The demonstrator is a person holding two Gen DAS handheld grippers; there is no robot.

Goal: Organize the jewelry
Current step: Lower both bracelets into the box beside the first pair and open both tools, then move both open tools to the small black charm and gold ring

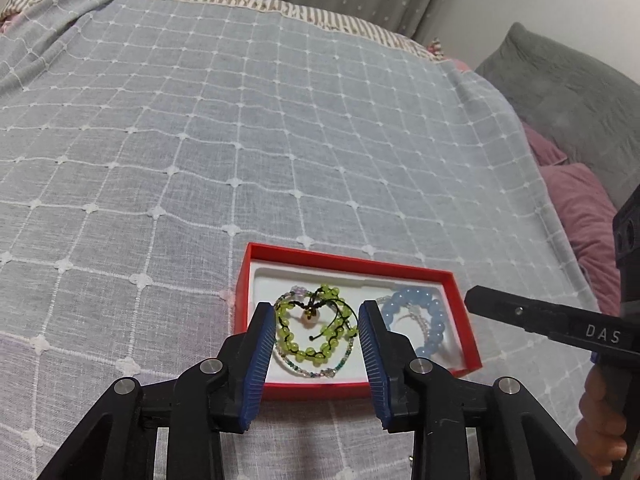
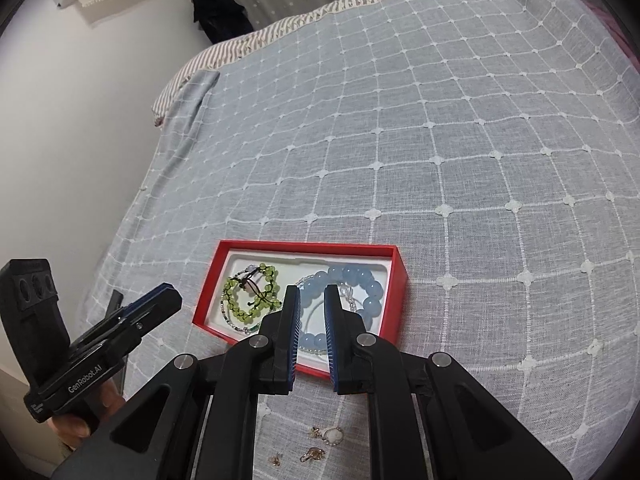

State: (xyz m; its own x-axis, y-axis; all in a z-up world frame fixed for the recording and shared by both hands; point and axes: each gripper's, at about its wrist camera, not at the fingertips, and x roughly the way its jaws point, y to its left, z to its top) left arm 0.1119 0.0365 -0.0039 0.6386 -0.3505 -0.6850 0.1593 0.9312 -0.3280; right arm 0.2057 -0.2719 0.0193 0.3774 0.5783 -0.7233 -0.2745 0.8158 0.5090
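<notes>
A red jewelry box (image 1: 460,308) with a white liner lies on the bed; it also shows in the right wrist view (image 2: 394,292). Inside lie a green bead bracelet (image 1: 312,330) (image 2: 246,298), a thin multicolored bead strand (image 1: 316,370) and a blue bead bracelet (image 1: 430,320) (image 2: 360,284). My left gripper (image 1: 318,320) is open and empty, hovering over the green bracelet. My right gripper (image 2: 312,300) is open and empty, jaws narrowly apart over the blue bracelet. Several small gold pieces (image 2: 320,442) lie on the cover below my right gripper.
A blue-grey grid-patterned cover (image 1: 240,140) spreads over the bed. Grey and pink pillows (image 1: 580,152) lie at the right. A white wall (image 2: 80,120) runs along the bed's left side. Curtains hang behind.
</notes>
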